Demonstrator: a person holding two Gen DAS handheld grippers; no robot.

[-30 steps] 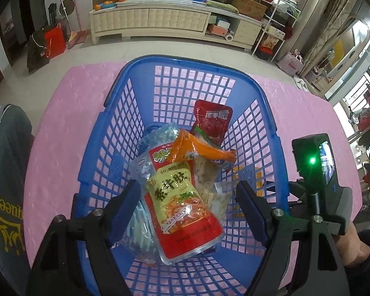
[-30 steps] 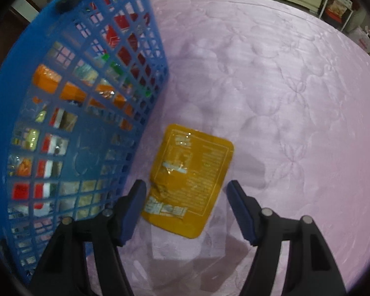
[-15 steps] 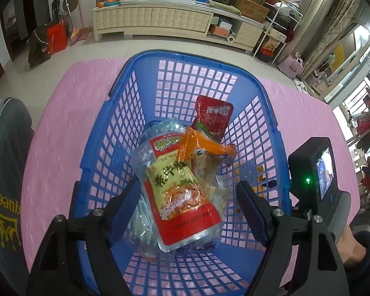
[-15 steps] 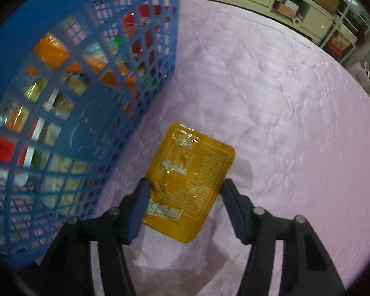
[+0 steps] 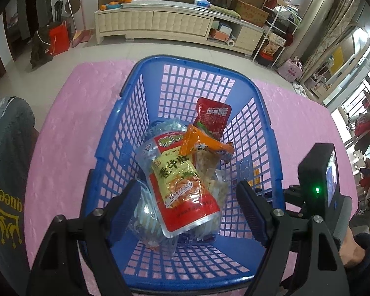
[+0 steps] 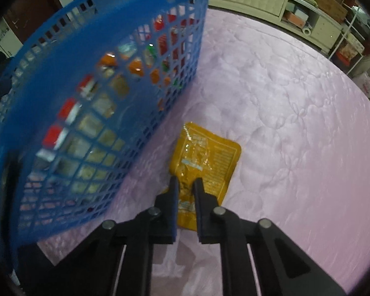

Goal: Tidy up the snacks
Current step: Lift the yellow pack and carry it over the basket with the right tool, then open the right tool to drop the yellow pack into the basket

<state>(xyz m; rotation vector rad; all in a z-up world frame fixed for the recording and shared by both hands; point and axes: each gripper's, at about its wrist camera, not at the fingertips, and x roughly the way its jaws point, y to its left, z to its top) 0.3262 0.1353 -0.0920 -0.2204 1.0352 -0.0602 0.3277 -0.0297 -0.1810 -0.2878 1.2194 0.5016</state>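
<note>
The right hand-held gripper (image 6: 185, 185) is clenched on the near edge of a yellow snack pouch (image 6: 209, 157). The pouch is flat, rectangular with rounded corners, of glossy crinkled film printed with fine text; its body extends forward from the fingertips and lies on the pink surface (image 6: 296, 123), which is covered with a quilted, embossed cloth. To the left of this gripper, just beside the pouch, stands the wall of a blue basket (image 6: 106, 98): rigid plastic moulded as a square lattice, with coloured packets visible through the openings.

The left hand-held gripper (image 5: 188, 197) is released, with its black fingers spread wide above the near half of the blue basket (image 5: 266, 128). Directly ahead between the fingers lies a red-and-yellow snack bag (image 5: 182, 185) of shiny film with a clear sealed border, resting on transparent wrappers. Ahead and slightly right lies an orange packet (image 5: 204, 143), creased and tilted. Farther ahead, a red pouch (image 5: 213, 116) leans against the right lattice wall. The basket stands on the pink surface (image 5: 69, 148).
</note>
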